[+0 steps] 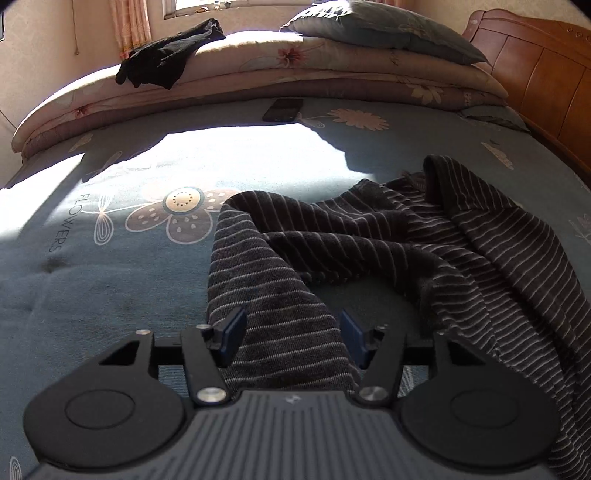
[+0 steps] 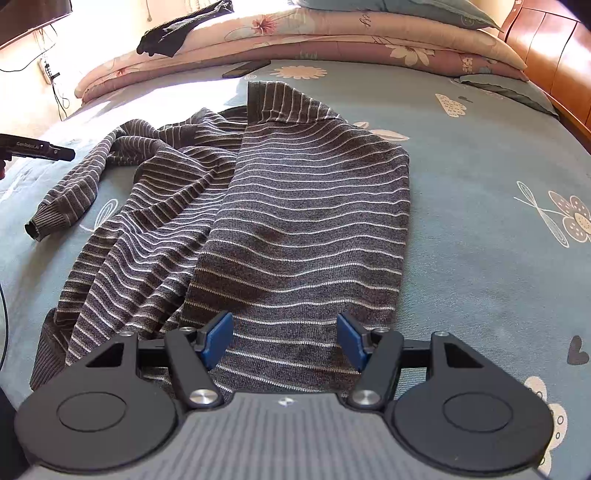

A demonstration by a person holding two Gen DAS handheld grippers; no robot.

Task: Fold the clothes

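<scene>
Garment: dark grey knit sweater with thin white stripes (image 2: pixel 303 206), spread on the bed, right half folded inward and lying flat, left half rumpled in ridges.
Long axis: runs from hem near the right gripper up to the ribbed collar (image 2: pixel 275 99), collar end pointing toward the stacked quilts.
Sleeve: one long sleeve flung out to the left, ribbed cuff (image 2: pixel 40 225) resting on the sheet, well apart from the body panel.
Left gripper (image 1: pixel 291 334): blue-padded fingers spread wide, straddling a strip of striped knit; pads not pressing the cloth.
Right gripper (image 2: pixel 285 338): fingers spread wide over the hem area, fabric beneath and between them, no grip on it.
Surface: blue-grey bedsheet printed with pale flowers and the word FLOWERS (image 1: pixel 122 280), bright sun patch across the far middle in the left wrist view.
Bedding: folded pink floral quilts (image 2: pixel 332 40) stacked along the far edge, grey-blue pillow (image 1: pixel 388 29) on top.
Other cloth: black crumpled garment (image 1: pixel 166 59) draped over the quilt's left end.
Small item: dark flat phone-like slab (image 1: pixel 282 109) on the sheet just before the quilts.
Room: reddish-brown wooden headboard (image 1: pixel 546 74) at right, curtained window behind, cream wall with cables at left.
</scene>
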